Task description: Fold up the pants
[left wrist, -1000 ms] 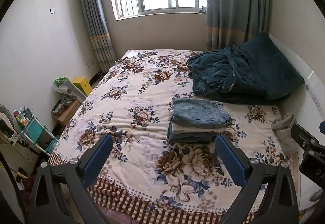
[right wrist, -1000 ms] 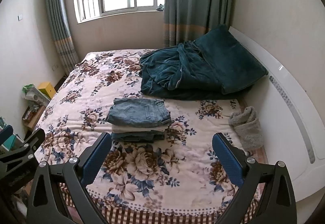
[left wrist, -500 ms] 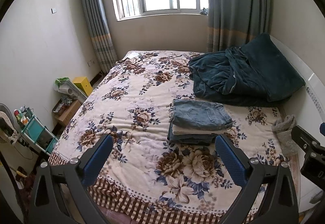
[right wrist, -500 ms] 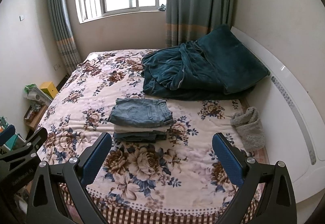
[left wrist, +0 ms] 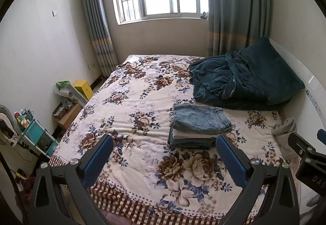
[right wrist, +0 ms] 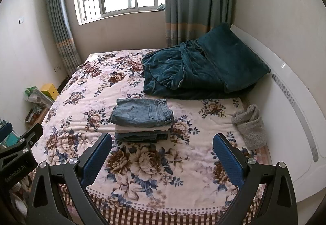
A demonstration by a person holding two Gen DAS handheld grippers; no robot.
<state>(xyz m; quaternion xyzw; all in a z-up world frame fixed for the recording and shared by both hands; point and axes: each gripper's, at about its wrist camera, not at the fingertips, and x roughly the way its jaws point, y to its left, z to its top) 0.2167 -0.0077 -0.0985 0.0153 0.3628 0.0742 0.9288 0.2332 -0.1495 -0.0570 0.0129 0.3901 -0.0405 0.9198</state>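
Note:
A stack of folded pants [left wrist: 198,125] lies on the floral bed [left wrist: 132,114], with blue jeans on top, a cream pair under them and dark denim at the bottom. It also shows in the right wrist view [right wrist: 142,121]. My left gripper [left wrist: 164,156] is open and empty, held above the foot of the bed, short of the stack. My right gripper [right wrist: 162,155] is open and empty, also back from the stack. Each gripper shows at the edge of the other's view.
A dark teal blanket [left wrist: 244,80] is heaped by the white headboard [right wrist: 295,106]. A grey fuzzy cloth [right wrist: 249,125] lies at the bed's right edge. A yellow box [left wrist: 83,88] and a teal rack [left wrist: 34,135] stand on the floor at left.
Both views have drifted slightly: the room and stack sit a little lower in frame. The grippers stay open and the stack has not moved.

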